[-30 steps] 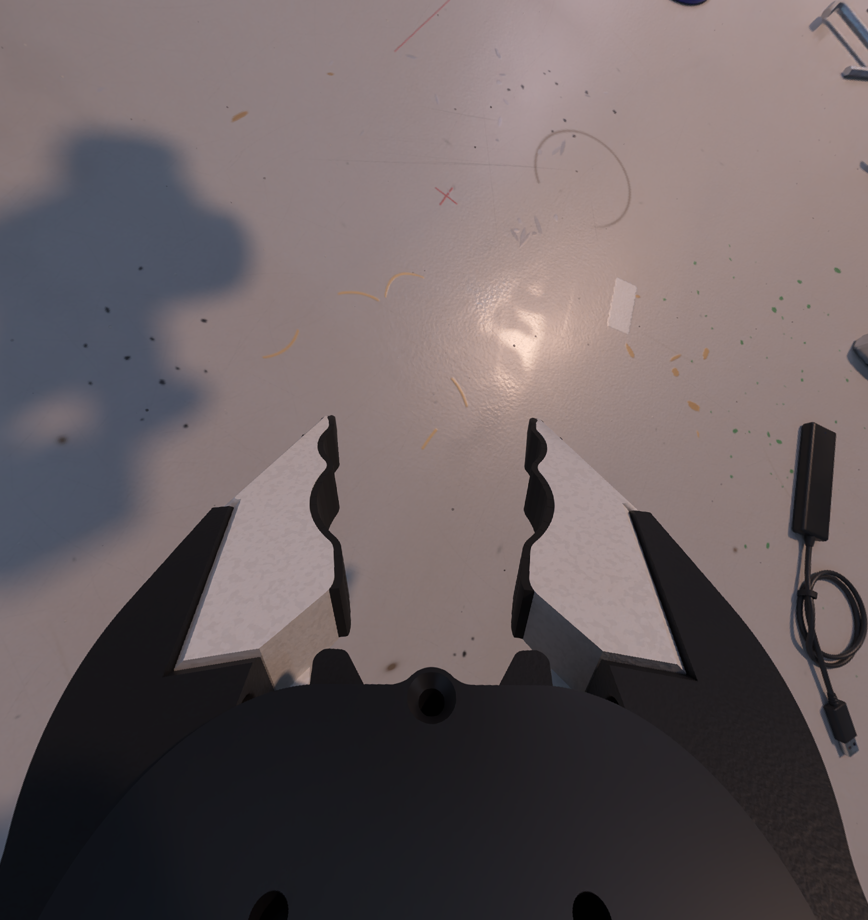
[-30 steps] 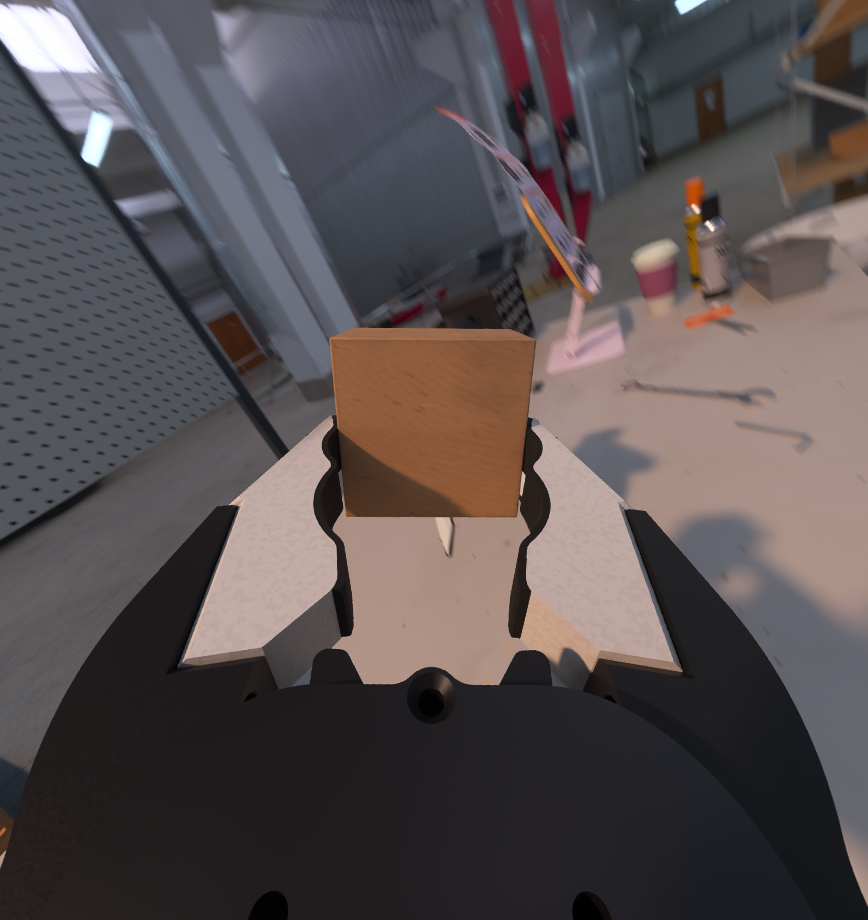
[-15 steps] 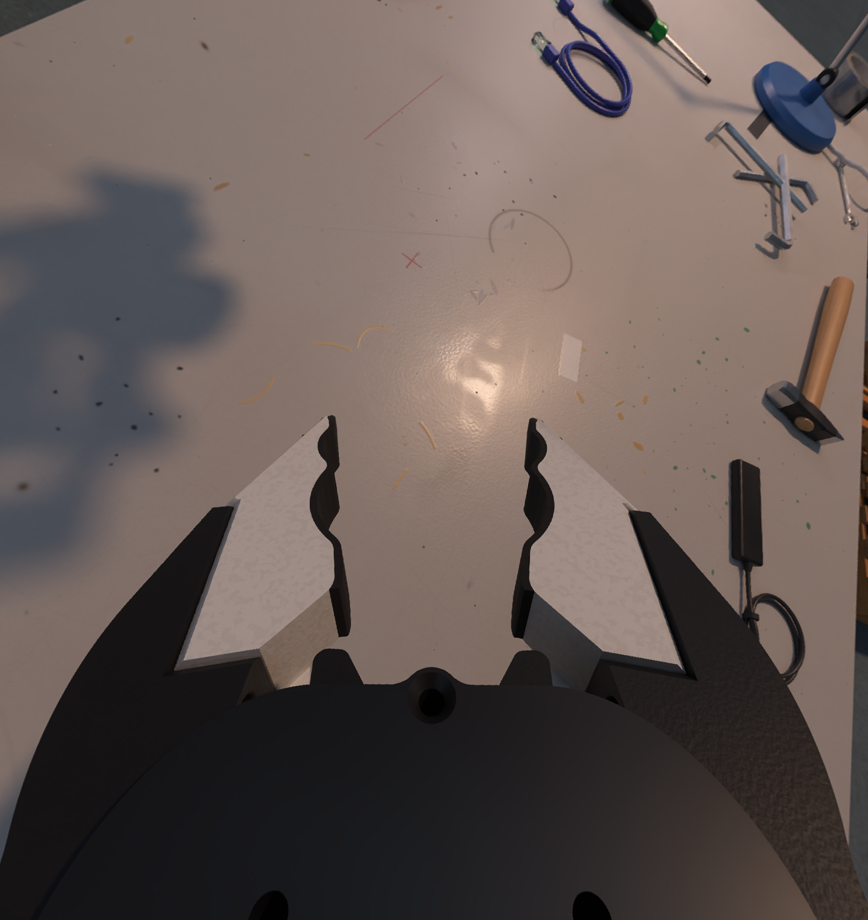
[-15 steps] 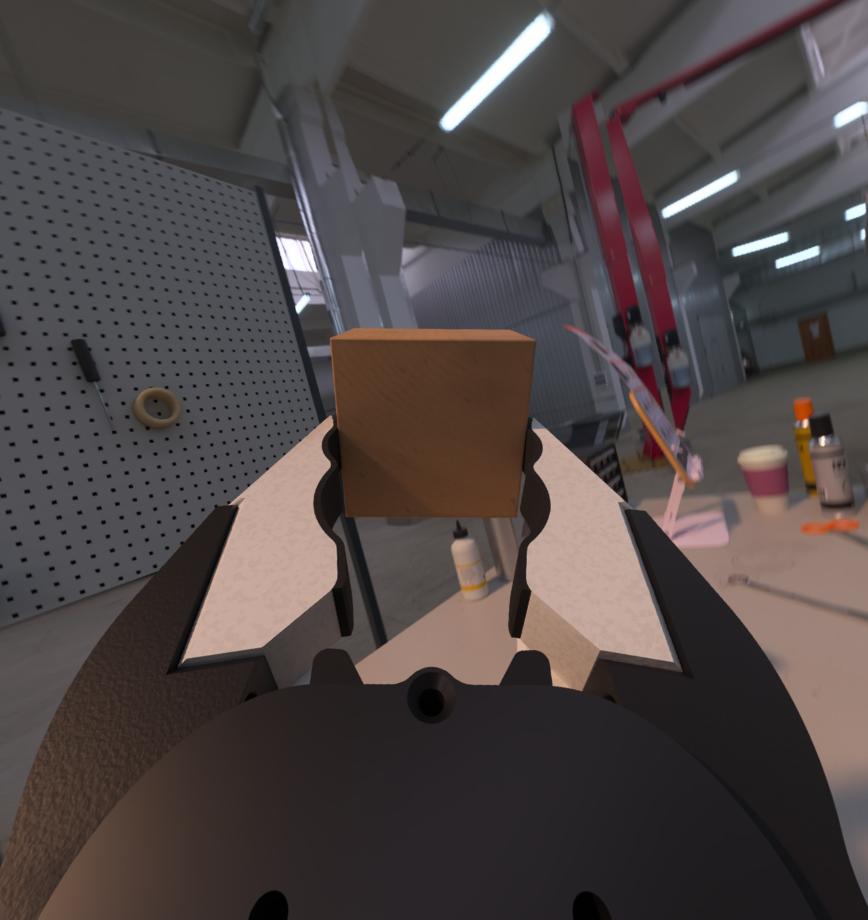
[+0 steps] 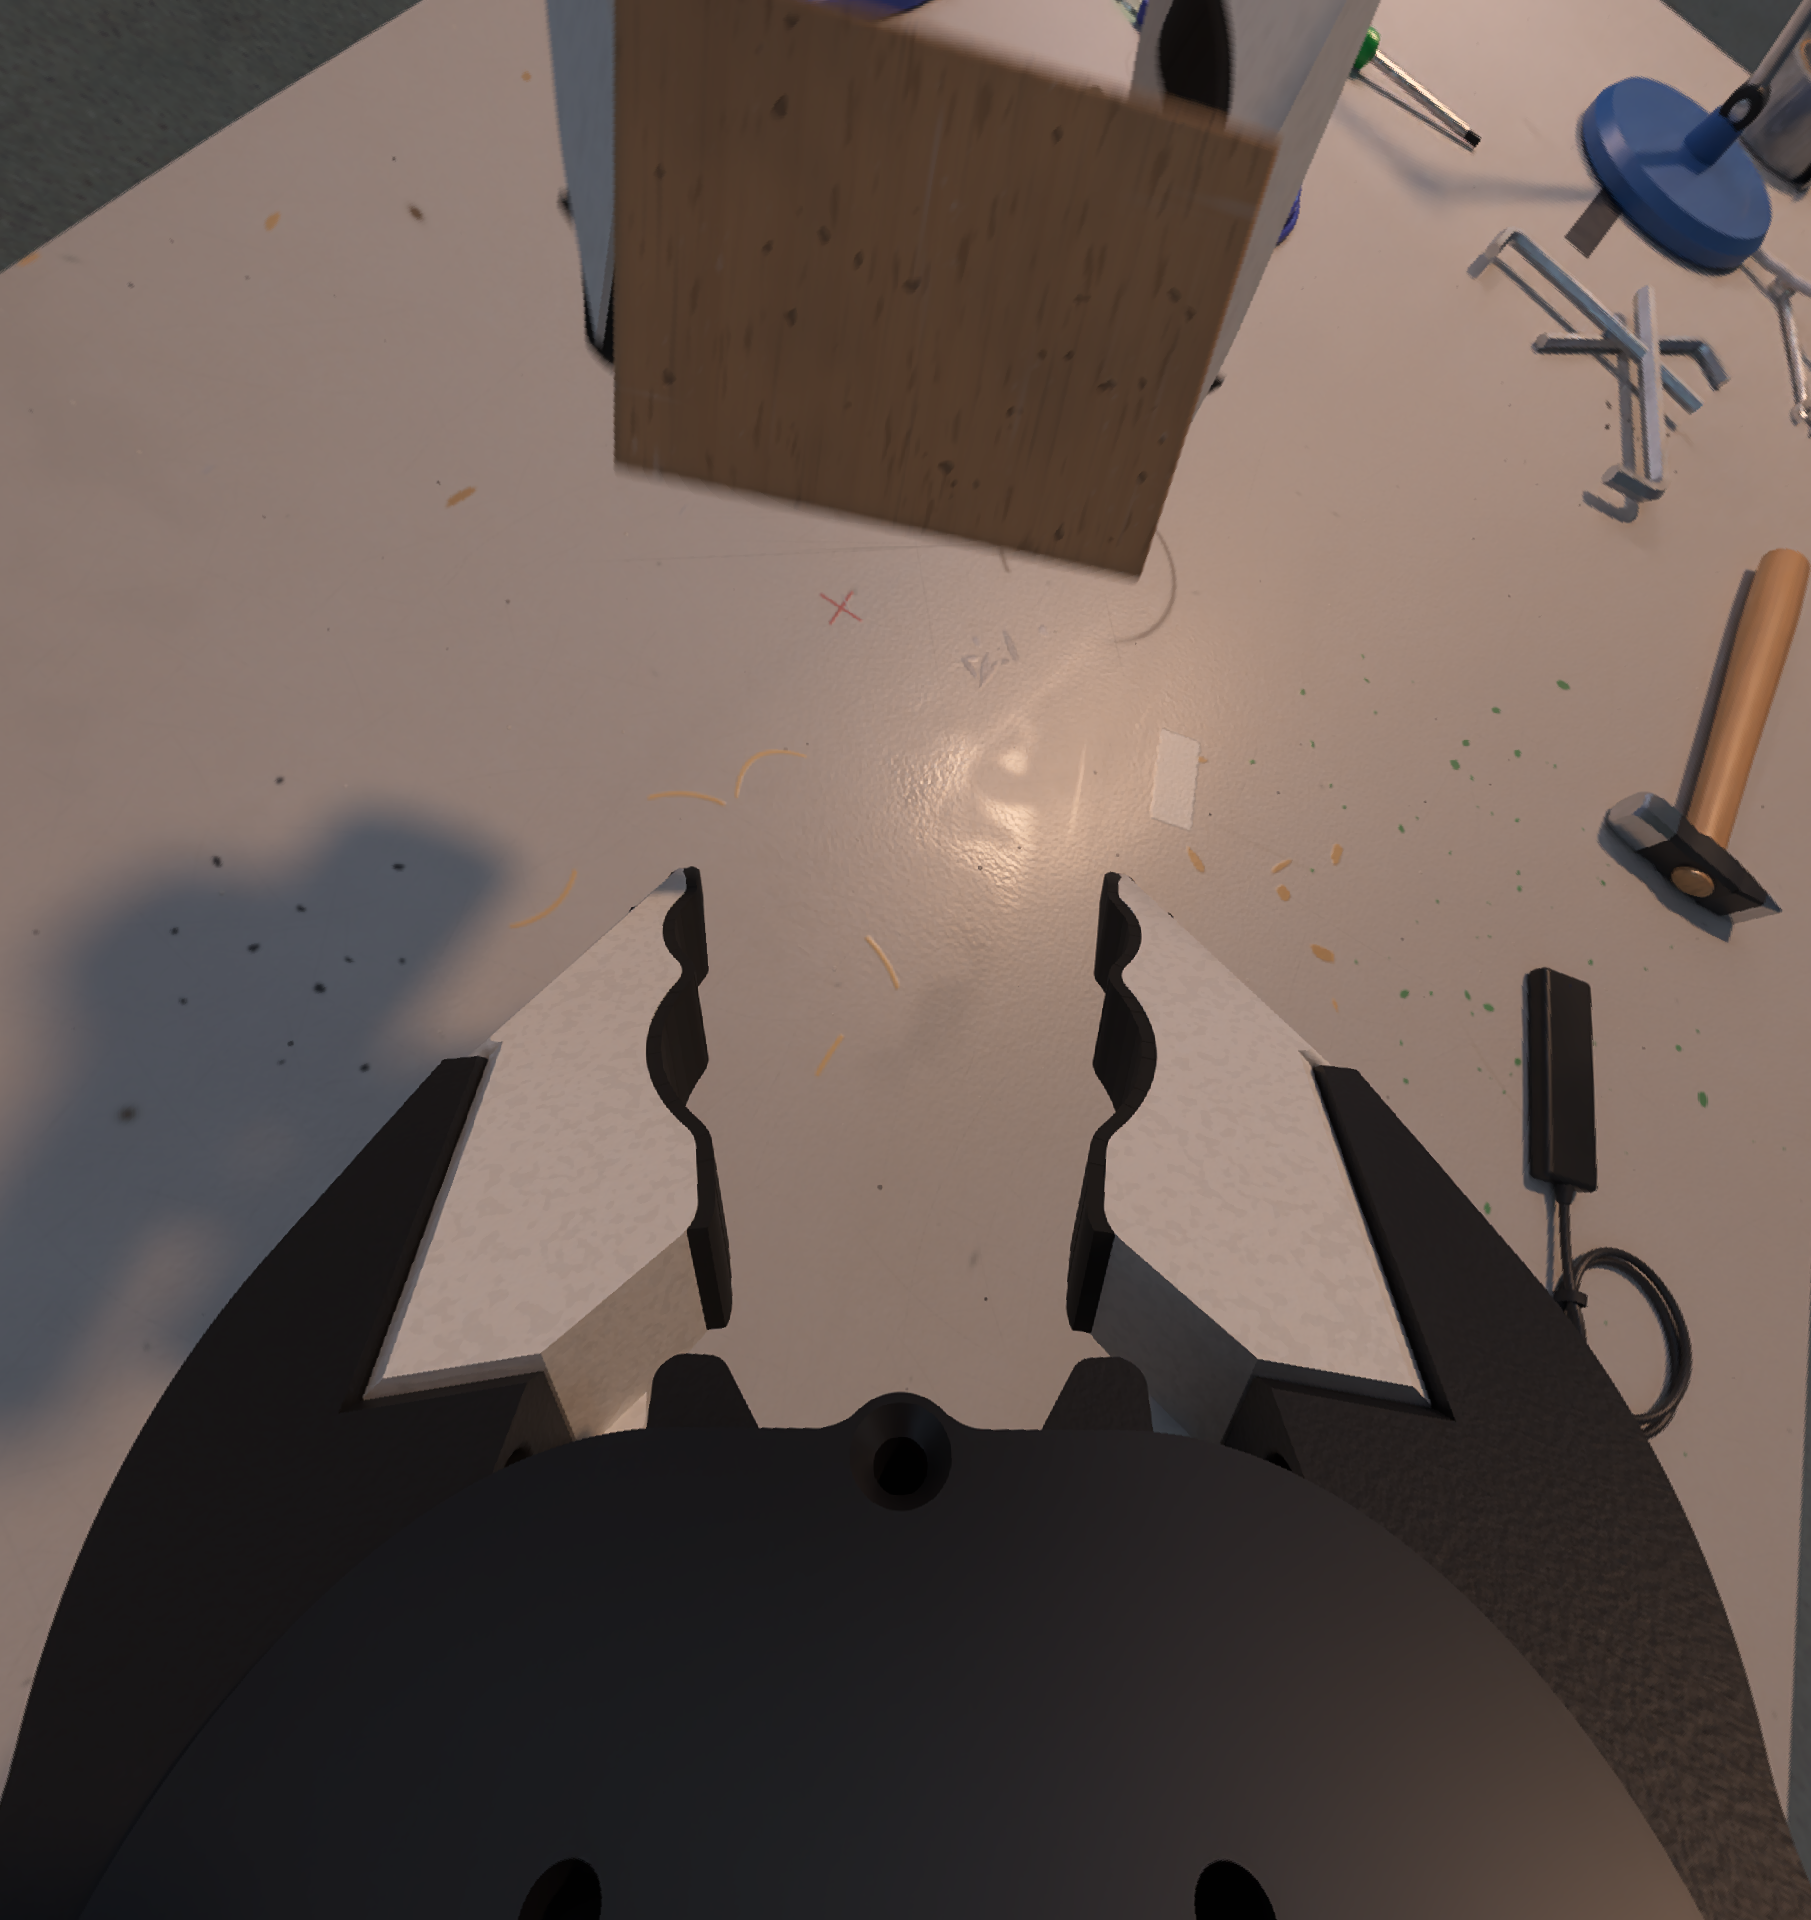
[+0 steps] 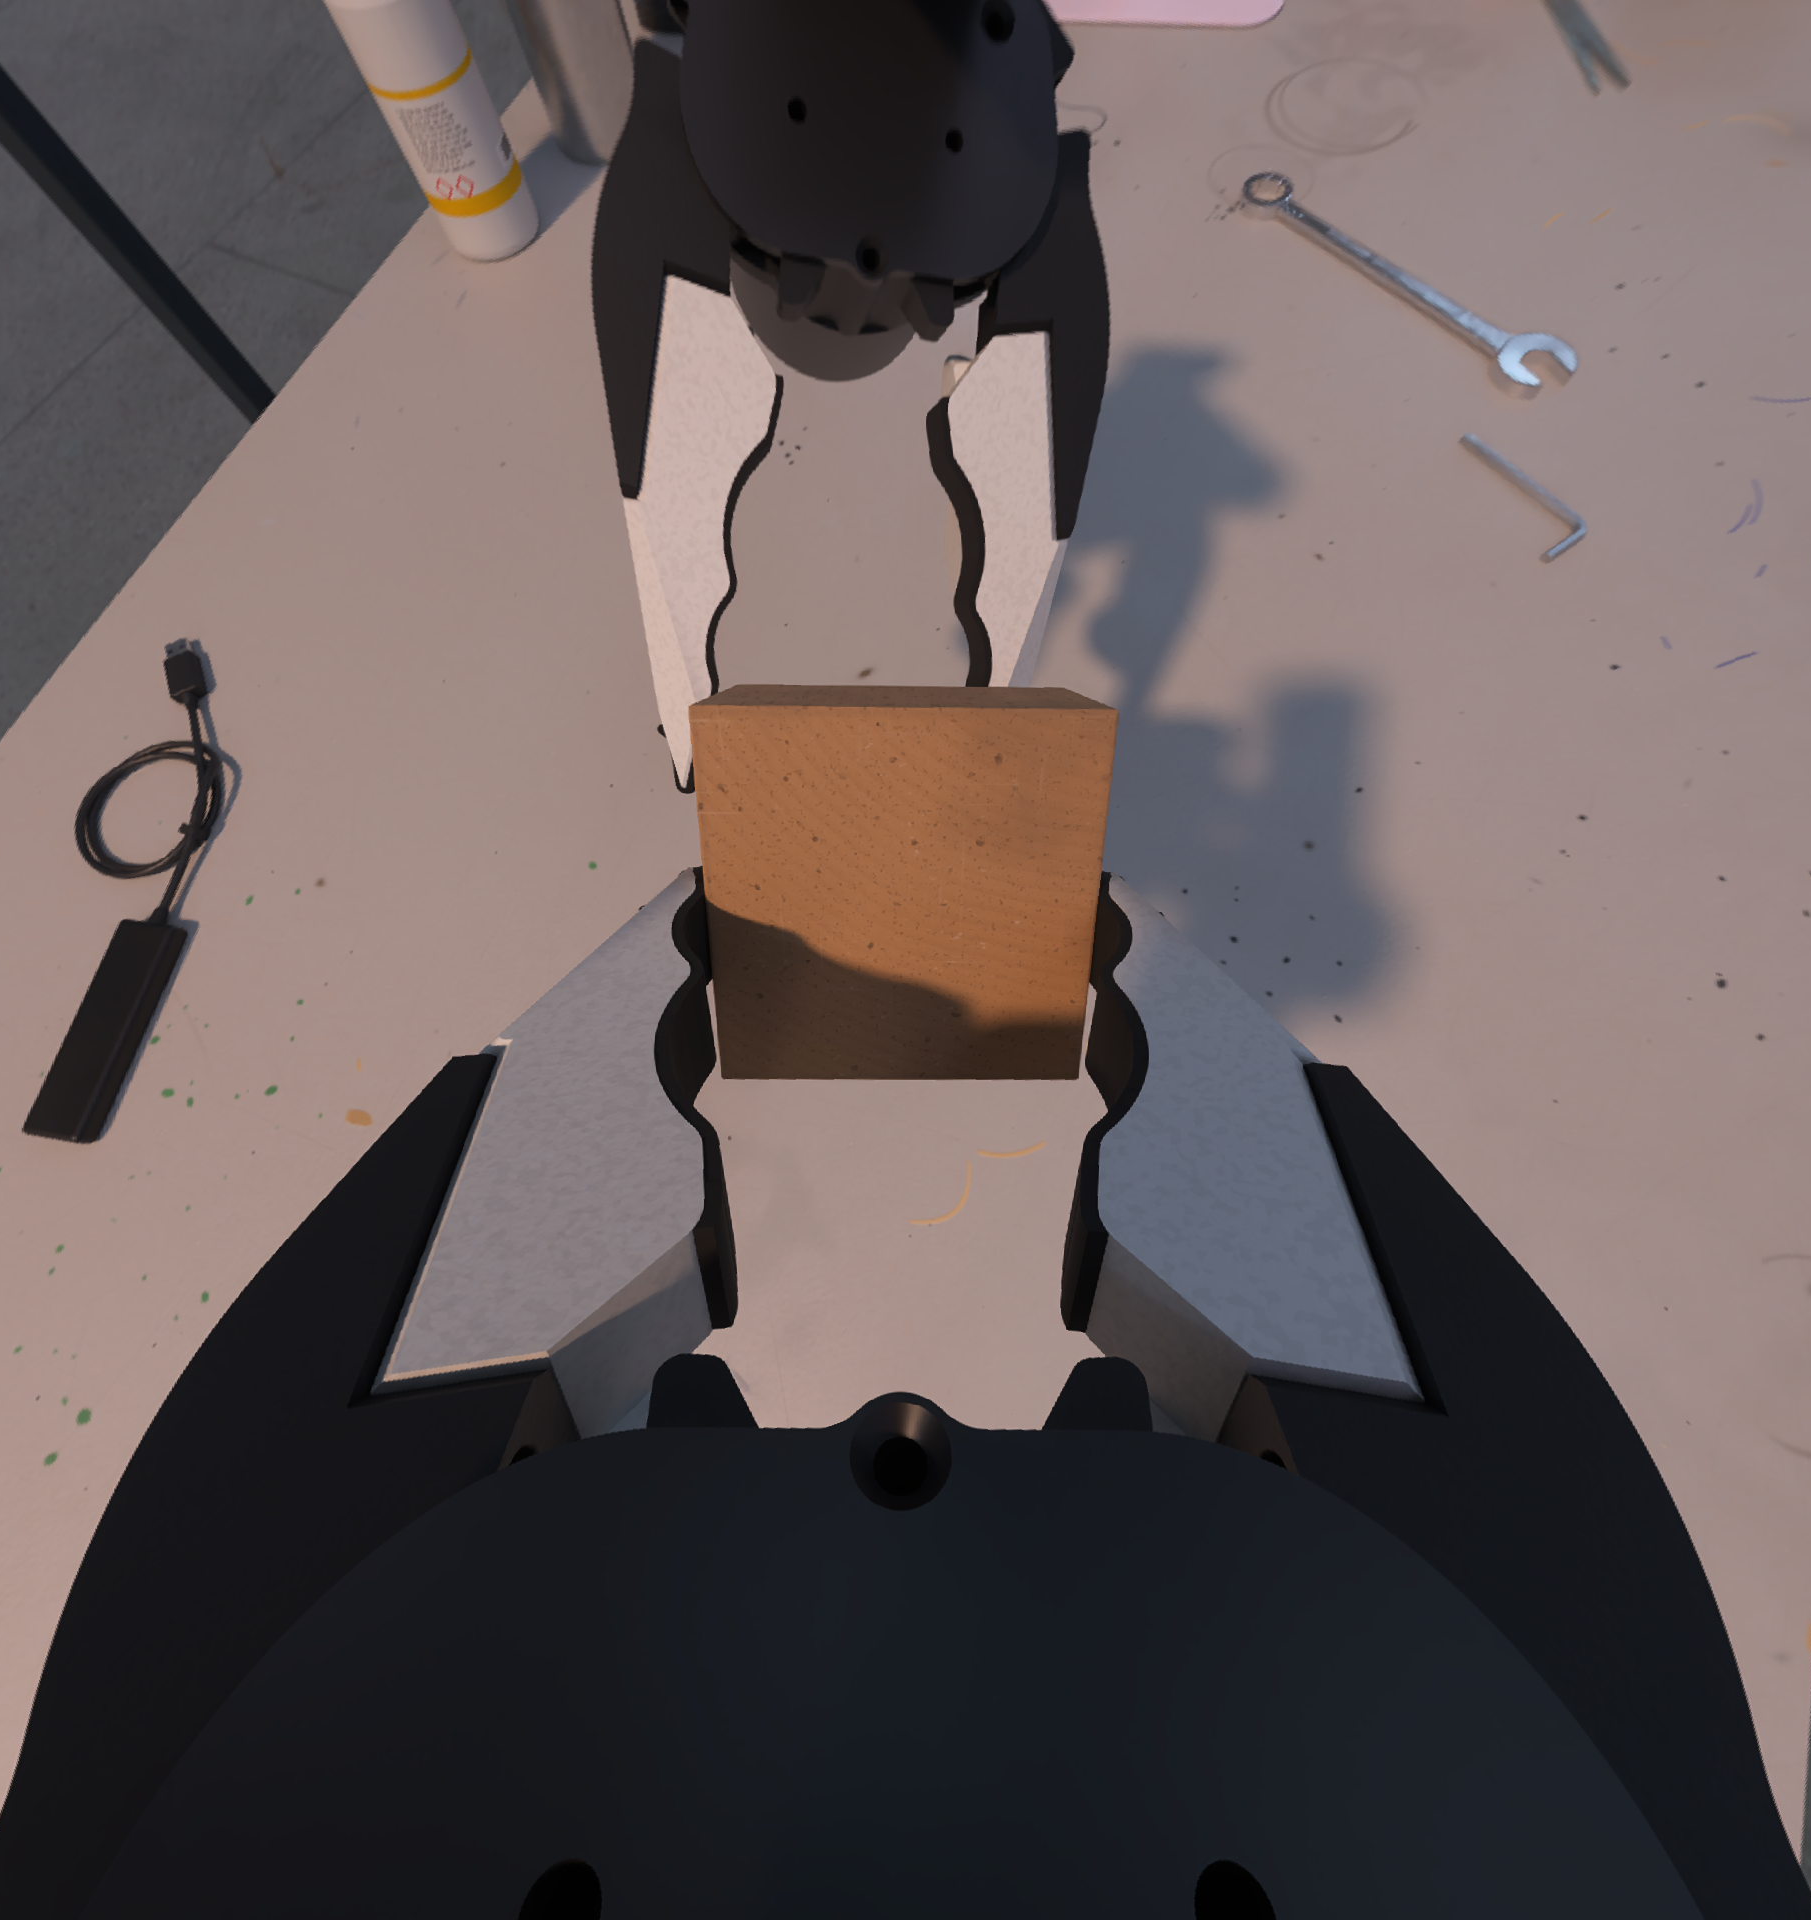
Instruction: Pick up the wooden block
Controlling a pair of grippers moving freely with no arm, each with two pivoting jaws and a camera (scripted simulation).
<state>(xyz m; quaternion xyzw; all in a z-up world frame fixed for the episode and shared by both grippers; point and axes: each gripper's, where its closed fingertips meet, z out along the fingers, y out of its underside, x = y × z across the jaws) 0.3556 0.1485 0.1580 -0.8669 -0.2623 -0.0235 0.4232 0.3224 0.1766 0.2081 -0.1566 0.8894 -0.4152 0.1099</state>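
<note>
The wooden block (image 6: 901,831) is a light brown cube held between the fingertips of my right gripper (image 6: 901,894), which is shut on it, above the pale table (image 6: 1400,831). In the left wrist view the block (image 5: 911,291) fills the top centre, with the right gripper's white fingers (image 5: 581,156) on either side of it. My left gripper (image 5: 901,894) is open and empty, pointing down at the table short of the block. In the right wrist view the left gripper (image 6: 844,644) sits just beyond the block, jaws apart, facing it.
A hammer (image 5: 1722,748), hex keys (image 5: 1607,343) and a blue lamp base (image 5: 1675,177) lie near the table's right edge. A black adapter with cable (image 6: 111,1018), a white bottle (image 6: 444,125), a wrench (image 6: 1400,281) and a hex key (image 6: 1535,509) lie around.
My right gripper has tipped down from facing the workshop to facing the table and the left gripper, still holding the block. The block has come into the top of the left wrist view.
</note>
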